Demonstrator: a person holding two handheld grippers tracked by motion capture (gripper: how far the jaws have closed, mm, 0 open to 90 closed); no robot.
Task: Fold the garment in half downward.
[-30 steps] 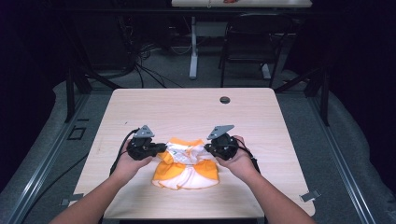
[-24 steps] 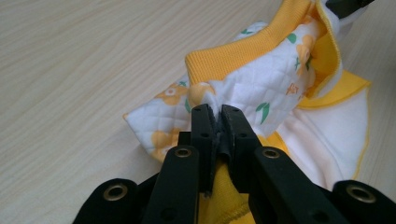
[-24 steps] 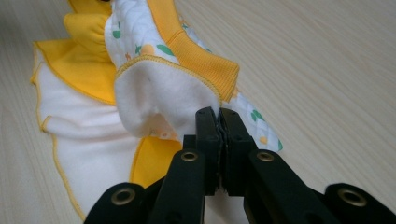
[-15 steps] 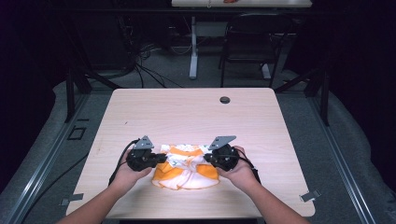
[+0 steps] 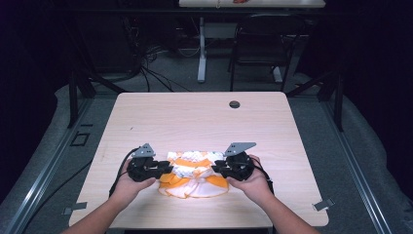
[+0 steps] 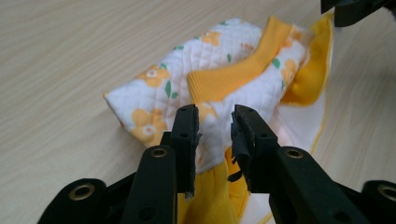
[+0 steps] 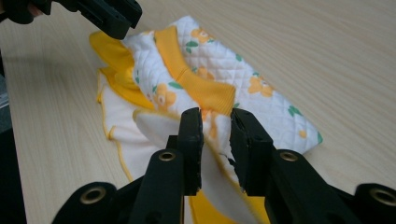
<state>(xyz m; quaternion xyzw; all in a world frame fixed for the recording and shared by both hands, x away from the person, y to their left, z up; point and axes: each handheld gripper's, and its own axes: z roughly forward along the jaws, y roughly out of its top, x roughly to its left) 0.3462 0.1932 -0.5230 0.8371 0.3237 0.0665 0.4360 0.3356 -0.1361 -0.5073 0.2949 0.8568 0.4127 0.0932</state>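
A small quilted garment (image 5: 195, 173), white with orange flowers and yellow trim, lies folded on the wooden table (image 5: 195, 122) near its front edge. My left gripper (image 5: 168, 168) is at the garment's left end and my right gripper (image 5: 214, 169) at its right end, both pointing inward. In the left gripper view the jaws (image 6: 215, 116) stand apart over the garment (image 6: 224, 70), having just been opening, with cloth in the gap but not pinched. The right gripper's jaws (image 7: 215, 119) have likewise just been opening above the garment (image 7: 210, 88), with a loose white fold between them.
A dark round grommet (image 5: 234, 104) sits near the table's far edge. Behind the table stand a white desk leg (image 5: 201, 53) and a dark chair (image 5: 258, 44), with cables on the floor. The opposite gripper shows at the top right (image 6: 355, 9) and the top left (image 7: 102, 11).
Both hands have drawn the grippers a little toward the table's front edge. The jaws of both grippers, closed on the cloth before, now stand apart.
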